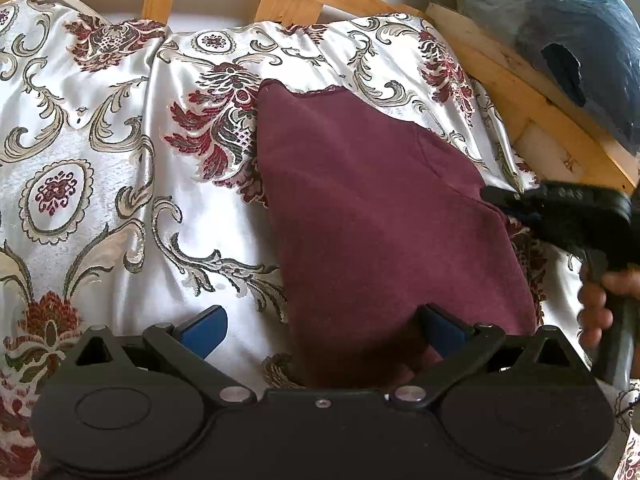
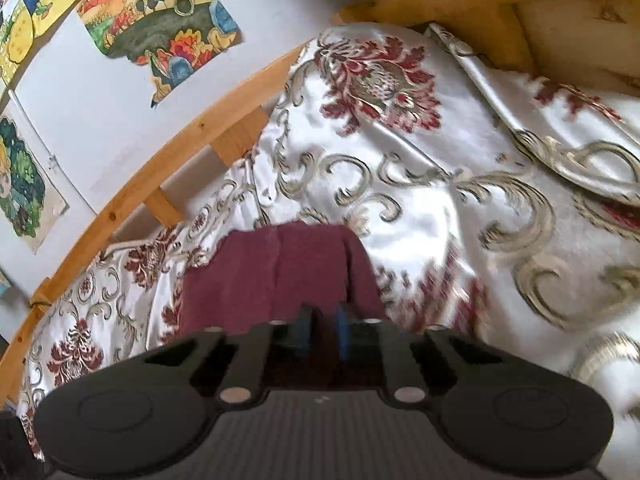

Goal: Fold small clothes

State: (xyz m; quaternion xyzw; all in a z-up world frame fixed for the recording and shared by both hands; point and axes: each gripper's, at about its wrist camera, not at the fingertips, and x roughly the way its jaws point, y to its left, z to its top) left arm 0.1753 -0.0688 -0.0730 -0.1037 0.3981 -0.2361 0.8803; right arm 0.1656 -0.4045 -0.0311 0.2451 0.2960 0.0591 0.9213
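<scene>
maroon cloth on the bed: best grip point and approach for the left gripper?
Probably the near edge of the maroon cloth, coming low from the front. That edge already lies between the open blue fingers of the left gripper, flat on the bedspread. The right gripper works the right-hand edge, so stay off that side.

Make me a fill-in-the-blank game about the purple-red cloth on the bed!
1. The small garment is dark ____ in colour.
2. It lies on a shiny bedspread patterned with red ____.
3. The left gripper has its blue pads ____ apart.
4. The bed frame behind the bedspread is made of ____.

Missing words: red (maroon); flowers; wide; wood
</scene>
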